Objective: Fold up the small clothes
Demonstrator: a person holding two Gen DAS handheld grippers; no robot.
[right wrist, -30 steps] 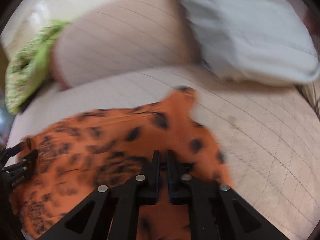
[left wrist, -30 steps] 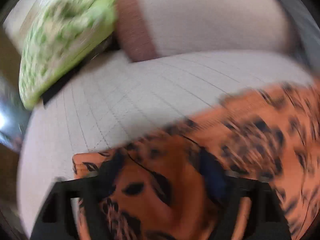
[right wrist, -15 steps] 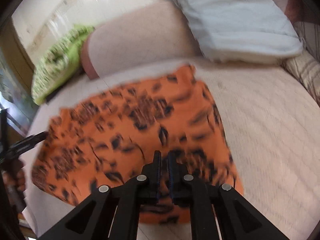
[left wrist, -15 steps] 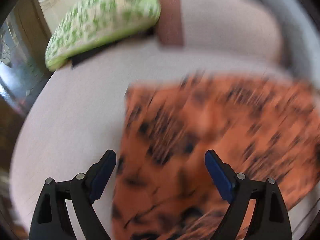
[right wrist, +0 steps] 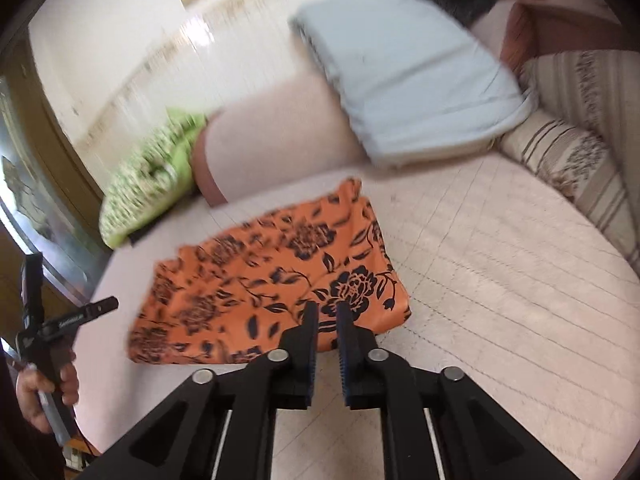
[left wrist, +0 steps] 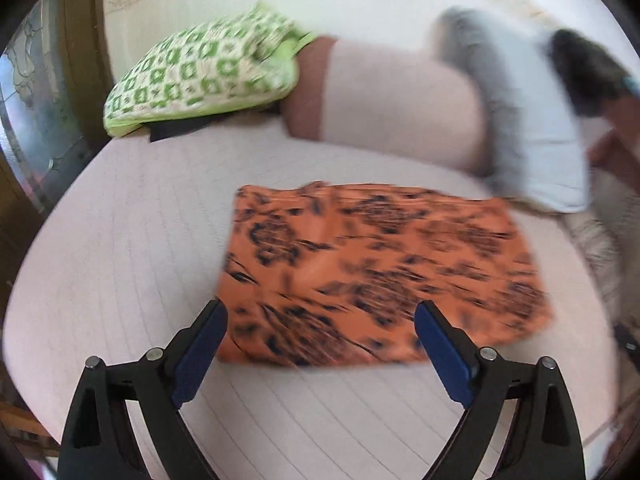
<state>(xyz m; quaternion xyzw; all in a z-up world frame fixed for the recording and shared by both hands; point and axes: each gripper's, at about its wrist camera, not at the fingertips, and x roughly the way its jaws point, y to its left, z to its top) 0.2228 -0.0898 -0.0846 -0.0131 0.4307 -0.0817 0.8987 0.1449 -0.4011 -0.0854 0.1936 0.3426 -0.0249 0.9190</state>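
Observation:
An orange cloth with a black flower print (left wrist: 372, 276) lies flat and folded into a rough rectangle on the pale quilted bed (left wrist: 120, 240). It also shows in the right wrist view (right wrist: 272, 284). My left gripper (left wrist: 320, 332) is open and empty, raised above the cloth's near edge. My right gripper (right wrist: 327, 312) has its jaws nearly together with a narrow gap and nothing between them, raised above the cloth's near right corner. The left gripper also shows at the left edge of the right wrist view (right wrist: 52, 328), held in a hand.
A green and white patterned pillow (left wrist: 200, 76) lies at the bed's far left. A pink bolster (left wrist: 392, 100) and a pale blue pillow (right wrist: 404, 80) lie behind the cloth. A striped cushion (right wrist: 572, 164) lies at the right. A dark door frame (left wrist: 72, 80) stands on the left.
Both grippers let go of the cloth and pulled back and up. The left gripper opened wide. The cloth now lies flat on the bed.

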